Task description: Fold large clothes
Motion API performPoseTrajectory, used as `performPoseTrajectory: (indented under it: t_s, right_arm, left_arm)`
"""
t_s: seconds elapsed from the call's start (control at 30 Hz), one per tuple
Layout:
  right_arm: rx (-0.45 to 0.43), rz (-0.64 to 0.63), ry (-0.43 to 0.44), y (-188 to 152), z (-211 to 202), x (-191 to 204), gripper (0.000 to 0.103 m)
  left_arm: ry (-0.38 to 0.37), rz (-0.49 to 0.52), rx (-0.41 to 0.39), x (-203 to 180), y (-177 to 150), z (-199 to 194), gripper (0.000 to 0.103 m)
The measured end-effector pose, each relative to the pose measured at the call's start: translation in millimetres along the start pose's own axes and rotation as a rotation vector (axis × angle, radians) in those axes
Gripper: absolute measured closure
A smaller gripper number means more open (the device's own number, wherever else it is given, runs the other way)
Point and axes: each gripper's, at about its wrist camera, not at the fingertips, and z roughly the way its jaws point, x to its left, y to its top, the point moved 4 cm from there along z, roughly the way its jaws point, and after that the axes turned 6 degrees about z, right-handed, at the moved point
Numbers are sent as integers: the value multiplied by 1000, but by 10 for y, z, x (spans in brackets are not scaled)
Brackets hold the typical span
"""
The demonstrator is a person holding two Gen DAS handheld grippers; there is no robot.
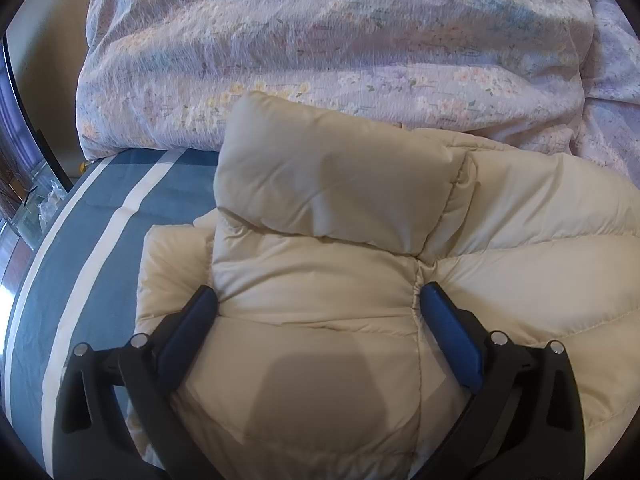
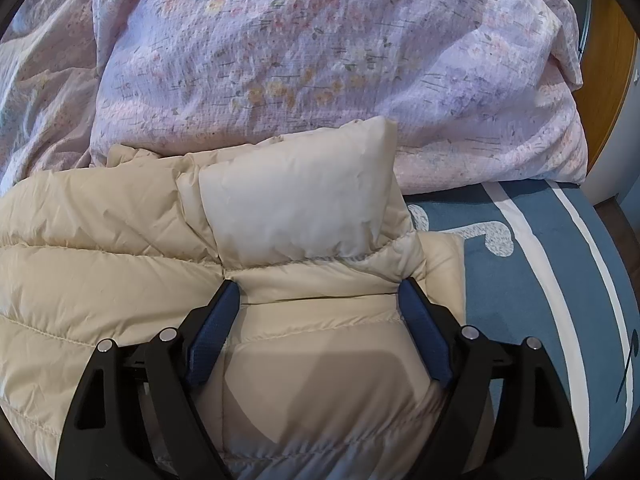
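Nearest to us, the left gripper [image 1: 318, 294] stands with its jaws wide, straddling a puffed panel of the cream down jacket [image 1: 520, 216] without pinching it; its fingertips [image 1: 206, 296] rest at the panel's edges. The right gripper [image 2: 320, 288] is likewise spread wide over the jacket's other end, with quilting bulging between the blue pads [image 2: 214, 328] but not clamped.

We judge the main risk to be the fill: the padding is springy and slippery, so a bite taken here may catch only the top layer, or slide off when lifted, leaving the fold lopsided. Closing at unequal depth on the two sides would skew the garment.

Beyond the grippers, the jacket lies across the blue striped sheet [image 1: 100, 200], its raised collar [image 1: 328, 184] standing up. That collar may flop or trap air under a fold.

Farthest, the floral duvet [image 1: 320, 40] is bunched touching the jacket; we note a forward fold could snag or ride up on it.
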Motion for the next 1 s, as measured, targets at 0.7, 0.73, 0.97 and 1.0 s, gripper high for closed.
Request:
performPoseTrajectory:
  t_s: [0.7, 0.73, 0.97, 1.0]
  right_arm:
    - [-47, 172, 146, 75, -687, -516, 1]
    - [-48, 193, 153, 51, -765, -635, 1]
    - [105, 195, 191, -263, -635, -835, 1]
    - [121, 208, 193, -303, -610, -844, 1]
  left_arm:
    - [-65, -95, -80, 308, -259, -720, 2]
    - [-76, -119, -86, 418, -314, -794, 2]
    - [-194, -269, 55, 830, -727, -725, 2]
    - [-199, -269, 60, 850, -758, -711, 3]
